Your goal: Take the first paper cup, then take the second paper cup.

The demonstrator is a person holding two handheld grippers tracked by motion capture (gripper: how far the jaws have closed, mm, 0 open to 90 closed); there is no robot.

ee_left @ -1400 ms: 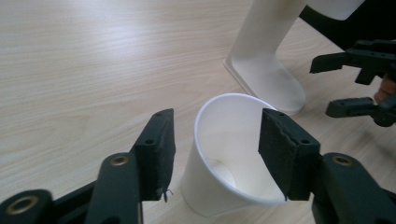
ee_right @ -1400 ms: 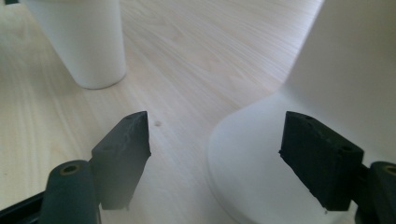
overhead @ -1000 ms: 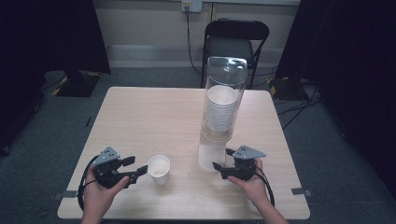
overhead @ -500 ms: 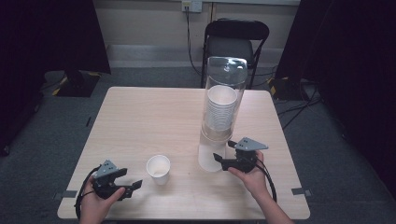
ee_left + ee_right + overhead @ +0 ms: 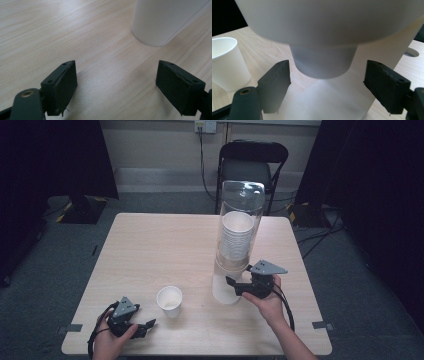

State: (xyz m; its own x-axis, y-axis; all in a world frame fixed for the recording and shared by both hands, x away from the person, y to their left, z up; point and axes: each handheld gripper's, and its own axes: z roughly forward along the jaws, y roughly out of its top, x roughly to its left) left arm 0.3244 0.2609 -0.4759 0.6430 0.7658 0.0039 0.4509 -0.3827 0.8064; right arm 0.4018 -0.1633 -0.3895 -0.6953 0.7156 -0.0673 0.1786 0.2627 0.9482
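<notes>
A tall clear cup dispenser [image 5: 241, 225] with a stack of white cups stands on a white base [image 5: 223, 292] right of the table's centre. My right gripper [image 5: 231, 285] is open at the dispenser's foot. In the right gripper view its jaws stand on either side of the lowest cup [image 5: 323, 62], which pokes out below the dispenser, without touching it. A loose white paper cup [image 5: 169, 301] stands upright on the table. My left gripper [image 5: 148, 325] rests open near the front left, a short way from that cup [image 5: 165, 20], with nothing between its jaws.
The wooden table [image 5: 150, 250] has bare surface across its left and far half. A black folding chair [image 5: 252, 162] stands behind the far edge. A cable hole [image 5: 412, 52] is in the tabletop beyond the dispenser. Dark curtains flank the room.
My left gripper has drawn back from the loose cup toward the front left edge, leaving it standing. My right gripper has shifted slightly in toward the dispenser's underside.
</notes>
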